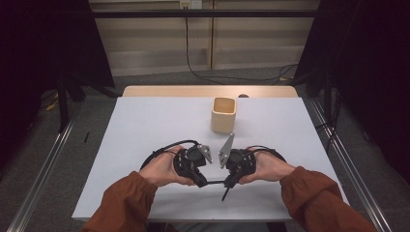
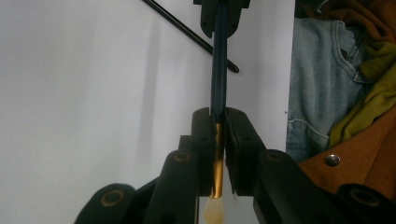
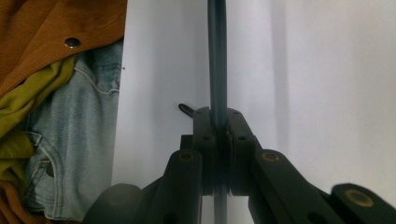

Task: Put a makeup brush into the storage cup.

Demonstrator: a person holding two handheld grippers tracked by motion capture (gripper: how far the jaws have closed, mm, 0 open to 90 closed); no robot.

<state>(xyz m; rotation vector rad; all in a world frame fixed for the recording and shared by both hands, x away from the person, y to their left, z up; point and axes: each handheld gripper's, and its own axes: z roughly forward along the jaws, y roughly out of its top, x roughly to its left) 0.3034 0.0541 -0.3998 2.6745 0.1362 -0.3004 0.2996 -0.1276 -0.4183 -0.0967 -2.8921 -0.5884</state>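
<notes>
The left gripper (image 2: 219,140) has its two black jaws pressed together on a thin paintbrush (image 2: 218,79). In the left gripper view the jaws clamp the brush at its gold ferrule, and the pale bristle tuft pokes out below the jaws at 6 o'clock, while the dark blue handle runs straight up toward 12 o'clock. There the handle enters the closed jaws of the right gripper (image 2: 221,18) at the top edge.

The right gripper view shows the same grip from the other end: the jaws are squeezed shut on the dark handle, which climbs from between them to 12 o'clock and leaves the frame. So the brush is held off the worktop (image 1: 145,130), spanning the gap between the two grippers, one end in each.

In the high view the left gripper (image 1: 200,182) and the right gripper (image 1: 228,182) sit close together near the front edge of the white worktop, at about 6 o'clock from its centre, their jaws pointing toward each other. The left hand (image 1: 162,169) and the right hand (image 1: 268,166) wrap the gripper bodies, and rust-orange sleeves (image 1: 121,203) come in from the bottom.

A second thin black stick (image 2: 191,35) lies flat on the worktop just beside the right gripper, slanting toward 7 o'clock in the high view. A tan square cup (image 1: 223,114) stands upright at 12 o'clock from the grippers, well apart from them.
</notes>
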